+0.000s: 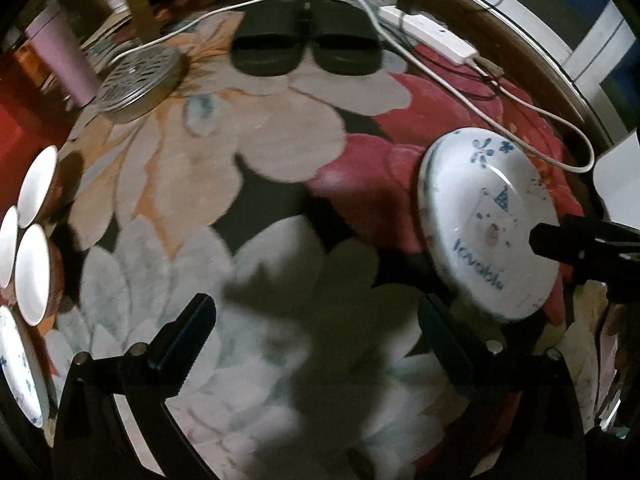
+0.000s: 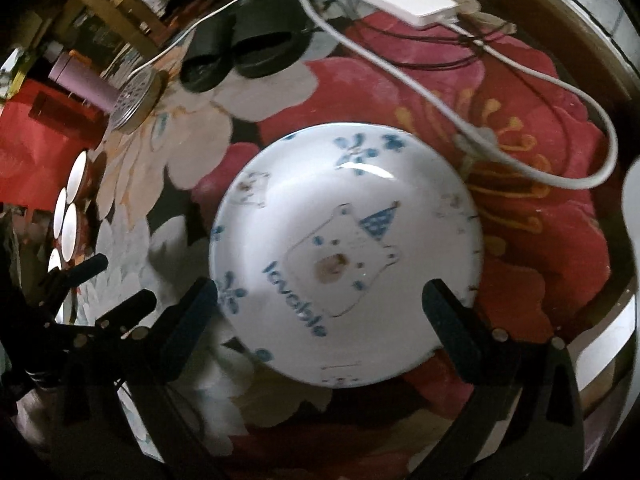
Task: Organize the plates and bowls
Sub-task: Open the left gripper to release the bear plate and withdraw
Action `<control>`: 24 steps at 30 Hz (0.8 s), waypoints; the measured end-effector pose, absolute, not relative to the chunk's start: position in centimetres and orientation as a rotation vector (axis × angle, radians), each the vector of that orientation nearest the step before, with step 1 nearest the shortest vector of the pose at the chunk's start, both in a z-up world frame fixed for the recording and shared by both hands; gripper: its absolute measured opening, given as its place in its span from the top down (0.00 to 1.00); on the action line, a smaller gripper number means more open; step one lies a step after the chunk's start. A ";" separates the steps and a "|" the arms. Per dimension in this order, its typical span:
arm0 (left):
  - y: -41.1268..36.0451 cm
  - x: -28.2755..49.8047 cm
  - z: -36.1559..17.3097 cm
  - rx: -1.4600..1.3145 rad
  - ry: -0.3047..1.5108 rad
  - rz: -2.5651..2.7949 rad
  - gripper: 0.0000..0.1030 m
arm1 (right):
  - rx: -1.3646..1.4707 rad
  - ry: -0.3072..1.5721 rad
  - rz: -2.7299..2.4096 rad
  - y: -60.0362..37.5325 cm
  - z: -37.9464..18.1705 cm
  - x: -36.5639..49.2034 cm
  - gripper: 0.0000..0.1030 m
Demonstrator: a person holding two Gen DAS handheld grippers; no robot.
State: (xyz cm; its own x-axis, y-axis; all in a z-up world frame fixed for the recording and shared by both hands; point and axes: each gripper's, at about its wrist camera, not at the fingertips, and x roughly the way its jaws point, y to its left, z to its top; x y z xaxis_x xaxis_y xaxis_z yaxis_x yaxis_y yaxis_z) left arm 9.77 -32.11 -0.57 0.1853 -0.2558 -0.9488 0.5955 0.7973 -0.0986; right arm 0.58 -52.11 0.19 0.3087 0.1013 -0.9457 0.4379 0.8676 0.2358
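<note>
Left wrist view. My left gripper (image 1: 316,320) points down at the floral carpet (image 1: 240,168), jaws spread wide with nothing between them. The printed plate (image 1: 486,224) lies flat on the carpet to the right, and a finger of my right gripper (image 1: 560,240) reaches in over its far edge. At the left border, three white bowls (image 1: 34,236) cluster together, with a second patterned plate (image 1: 20,376) just below them. A pair of black slippers (image 1: 306,40) and a white cable (image 1: 460,92) lie beyond.

Right wrist view. My right gripper (image 2: 320,312) hovers above the printed plate (image 2: 344,252), jaws fully spread, the pads not touching its rim. My left gripper (image 2: 116,292) appears at lower left. The bowls (image 2: 70,212) sit at the left edge.
</note>
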 end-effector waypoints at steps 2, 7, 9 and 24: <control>-30.7 10.0 -0.7 0.314 1.256 -0.591 0.02 | 0.492 1.257 -0.215 -51.1 0.1 1.1 0.00; -27.5 10.5 -1.1 0.284 1.279 -0.549 0.02 | 0.467 1.274 -0.172 -48.6 -0.2 2.4 0.00; -26.3 10.6 -1.3 0.279 1.287 -0.535 0.02 | 0.460 1.278 -0.160 -47.7 -0.3 2.9 0.00; -14.7 10.8 -2.8 0.179 1.341 -0.406 0.01 | 0.387 1.329 -0.037 -39.6 -1.4 5.3 0.00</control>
